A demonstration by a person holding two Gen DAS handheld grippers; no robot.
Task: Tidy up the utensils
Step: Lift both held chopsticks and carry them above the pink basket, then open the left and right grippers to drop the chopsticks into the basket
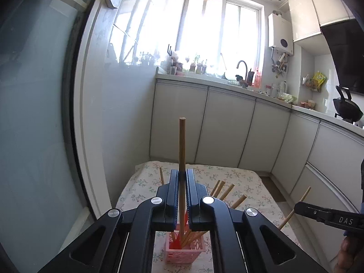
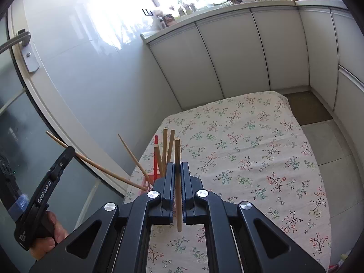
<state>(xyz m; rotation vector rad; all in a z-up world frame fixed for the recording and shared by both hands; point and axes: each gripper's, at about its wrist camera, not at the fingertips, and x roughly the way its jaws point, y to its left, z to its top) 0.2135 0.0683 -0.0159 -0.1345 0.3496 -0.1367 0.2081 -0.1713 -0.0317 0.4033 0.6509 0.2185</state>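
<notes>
Already several chopsticks (image 2: 165,150) stood in the pink basket (image 1: 182,253); left tool (image 1: 182,177) and right tool (image 2: 178,170) each clamped shut on one more, not yet dropped in.

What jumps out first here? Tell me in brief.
Each gripper is clamped on one wooden chopstick: the left gripper holds its chopstick upright, the right gripper holds another chopstick. Below, a pink basket of chopsticks stands on the floral tablecloth.
</notes>
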